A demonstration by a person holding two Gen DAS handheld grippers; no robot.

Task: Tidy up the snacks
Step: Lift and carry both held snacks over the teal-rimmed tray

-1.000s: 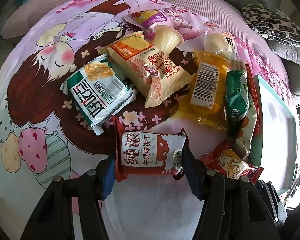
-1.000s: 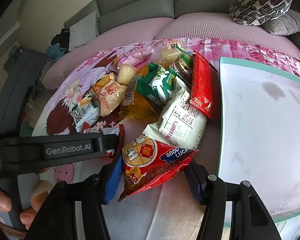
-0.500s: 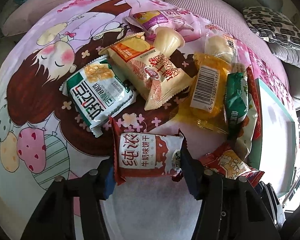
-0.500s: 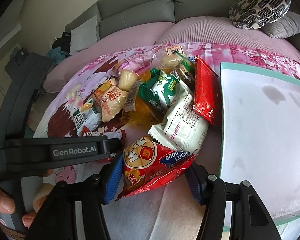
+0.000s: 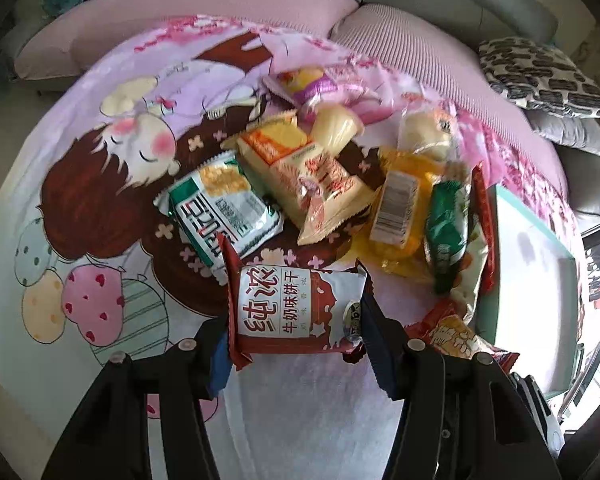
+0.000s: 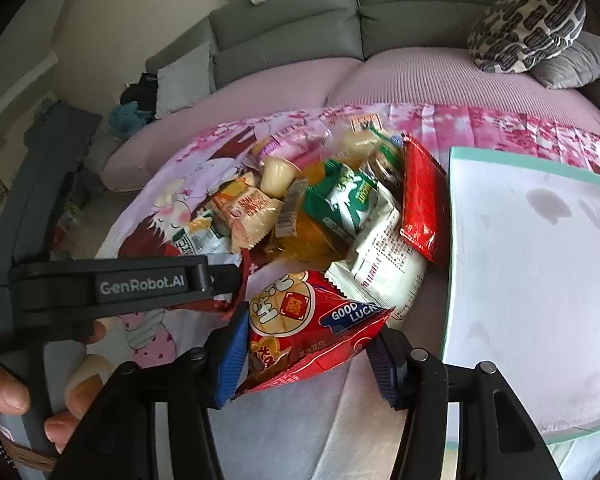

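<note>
Left tongs point(image 5: 296, 346) grip a dark red and white biscuit packet with Chinese lettering point(image 5: 296, 312); both blue pads press its ends, and the jaws have just been closing on it. The packet sits crosswise between the fingers, near edge of the snack pile, above the pink cartoon-girl print cloth point(image 5: 100, 208).

Right tongs point(image 6: 306, 354) hold a bright red peanut bag marked "GOOD LUCK" point(image 6: 312, 320). The left blue pad touches the bag's side and the right pad sits at its corner, jaws just closing too. Whether the bag is lifted off the cloth cannot be told.

Landmark is the white tray with teal rim point(image 6: 532, 280). Just left of the tray lies a flat red foil packet point(image 6: 420, 204), touching the rim. Further left of it are a white printed pouch point(image 6: 384, 264), a green and white packet point(image 6: 348, 200), a clear yellow-orange bag with barcode point(image 5: 396, 208), a cream jelly cup point(image 5: 336, 128), a beige and orange cracker packet point(image 5: 312, 180), and a green-edged white packet point(image 5: 220, 212), farthest from the tray.

The left tool's black arm marked "GenRobot.AI" point(image 6: 112, 288) crosses the right view, with a hand point(image 6: 8, 392) on its handle. A grey sofa point(image 6: 300, 24) is behind.
</note>
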